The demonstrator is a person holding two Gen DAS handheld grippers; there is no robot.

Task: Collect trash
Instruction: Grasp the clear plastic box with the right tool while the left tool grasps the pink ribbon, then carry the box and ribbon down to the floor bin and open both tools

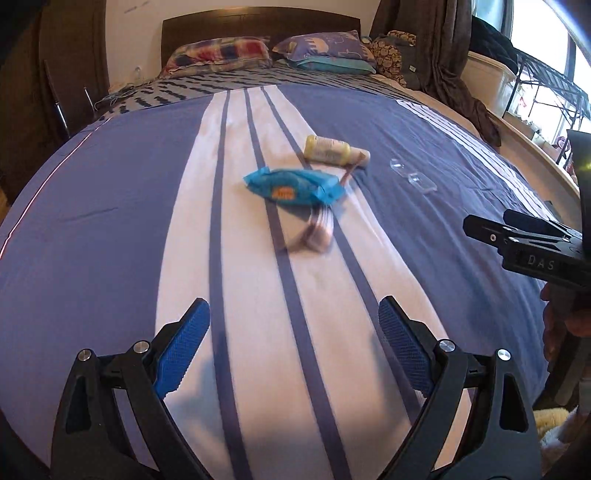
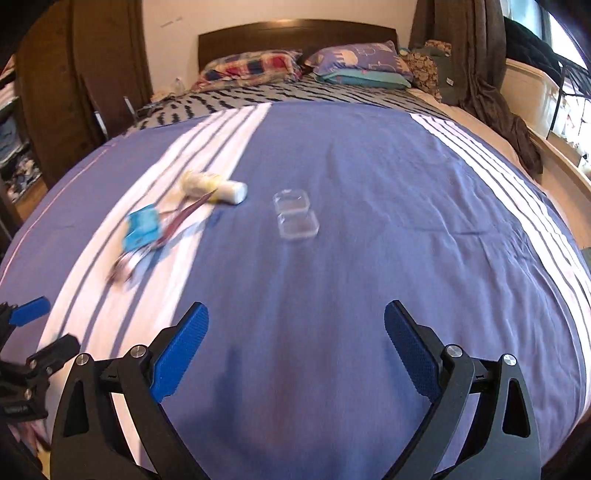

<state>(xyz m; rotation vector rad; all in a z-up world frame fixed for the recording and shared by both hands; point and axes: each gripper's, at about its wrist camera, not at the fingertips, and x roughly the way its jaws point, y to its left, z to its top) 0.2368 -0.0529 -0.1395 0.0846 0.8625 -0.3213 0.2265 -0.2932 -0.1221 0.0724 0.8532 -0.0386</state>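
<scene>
On the blue and white striped bedspread [image 1: 110, 206] lie a blue snack wrapper [image 1: 291, 186], a yellow bottle with a white cap [image 1: 332, 148], a blurred brownish fork-like piece [image 1: 314, 230] and a clear plastic hinged case [image 1: 413, 175]. The same things show in the right wrist view: wrapper [image 2: 142, 227], bottle [image 2: 212, 186], clear case [image 2: 295, 214]. My left gripper [image 1: 293, 328] is open above the white stripes, well short of the wrapper. My right gripper [image 2: 295, 332] is open over the blue cloth, short of the clear case. Neither holds anything.
Pillows [image 1: 325, 48] and a dark headboard [image 1: 258, 24] stand at the far end. A brown curtain [image 1: 443, 48] and a window rack [image 1: 546, 81] are to the right, a wardrobe [image 2: 55, 92] to the left. The right tool's body [image 1: 532, 247] shows at the left view's right edge.
</scene>
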